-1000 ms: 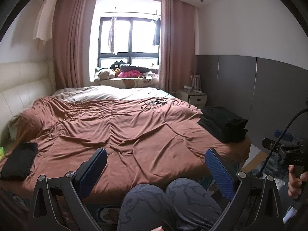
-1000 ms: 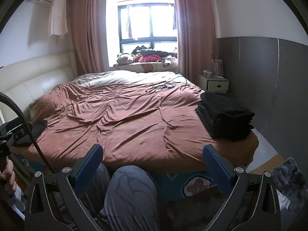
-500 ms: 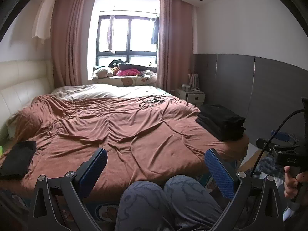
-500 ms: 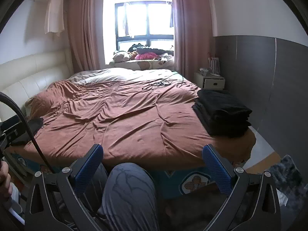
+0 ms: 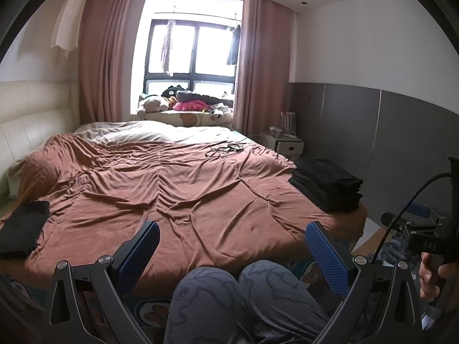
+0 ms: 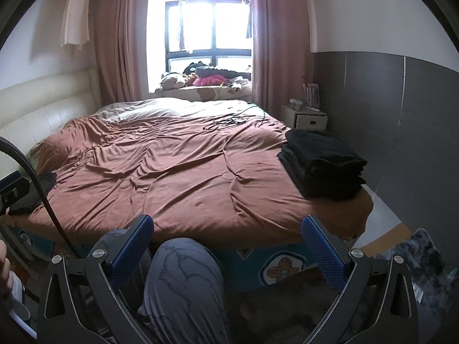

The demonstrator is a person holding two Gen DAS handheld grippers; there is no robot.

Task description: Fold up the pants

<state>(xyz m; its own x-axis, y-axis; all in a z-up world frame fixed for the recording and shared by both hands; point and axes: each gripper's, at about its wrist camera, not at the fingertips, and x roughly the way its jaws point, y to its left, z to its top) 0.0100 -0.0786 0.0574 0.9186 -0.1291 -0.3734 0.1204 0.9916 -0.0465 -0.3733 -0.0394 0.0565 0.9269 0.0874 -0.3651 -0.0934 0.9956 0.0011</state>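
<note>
- Left gripper (image 5: 232,238) at the bottom of the left wrist view, jaws spread wide, gripping nothing; right gripper (image 6: 226,232) likewise wide and empty, low in its own frame
- Both are held back over the person's knees (image 5: 229,295), probably readying to fetch a garment
- Stack of dark pants (image 6: 322,162) sits at mid right on the bed's corner, likely the supply; one dark folded piece (image 5: 21,233) lies at far left
- Rumpled brown bedspread (image 5: 172,189) fills the centre; window (image 5: 190,53) and pink curtains (image 5: 97,57) above; grey wall panel (image 6: 387,109) on the right
</note>
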